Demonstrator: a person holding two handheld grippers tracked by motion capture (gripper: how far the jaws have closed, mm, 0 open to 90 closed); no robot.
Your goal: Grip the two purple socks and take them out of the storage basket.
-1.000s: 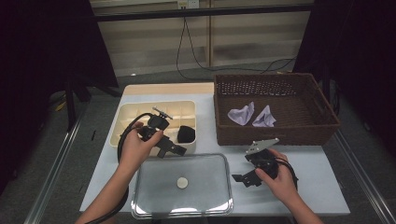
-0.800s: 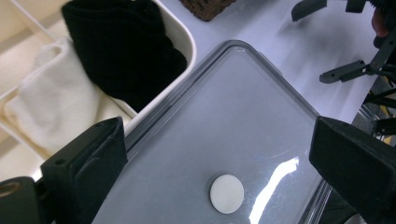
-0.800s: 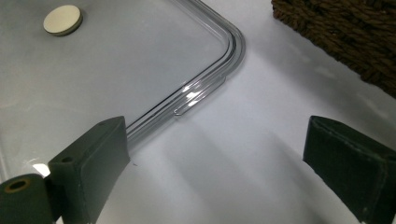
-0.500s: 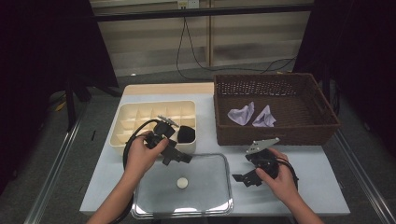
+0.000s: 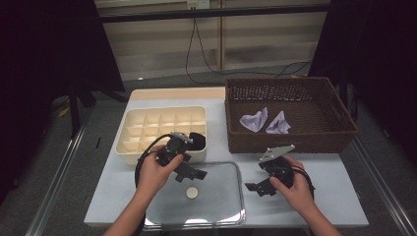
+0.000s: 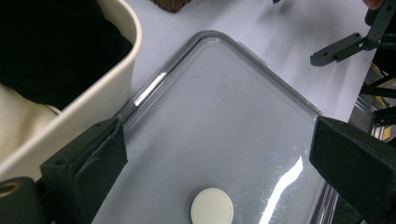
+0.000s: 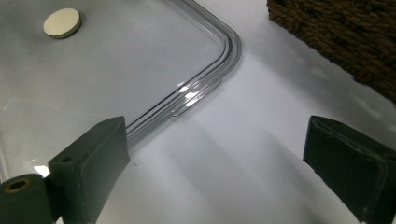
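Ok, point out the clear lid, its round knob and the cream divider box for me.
clear lid (image 5: pixel 221 196), high view, bare flat panel right of the knob.
round knob (image 6: pixel 212 206), left gripper view, middle of its top.
cream divider box (image 5: pixel 129 150), high view, front wall.

On the tabletop (image 5: pixel 339 196) a clear lid (image 5: pixel 216 201) with a small round knob (image 5: pixel 192 193) lies at the near edge, with a cream divided box (image 5: pixel 147 130) behind it toward the left edge and a brown wicker basket (image 5: pixel 339 130) at the far right corner holding two pale cloths (image 5: pixel 265 121). The left gripper (image 5: pixel 193 172) hangs over the lid's far left part, jaws apart, a black thing (image 5: pixel 196 140) in the box just behind it. The right gripper (image 5: pixel 256 187) sits just beside the lid's right edge, jaws apart
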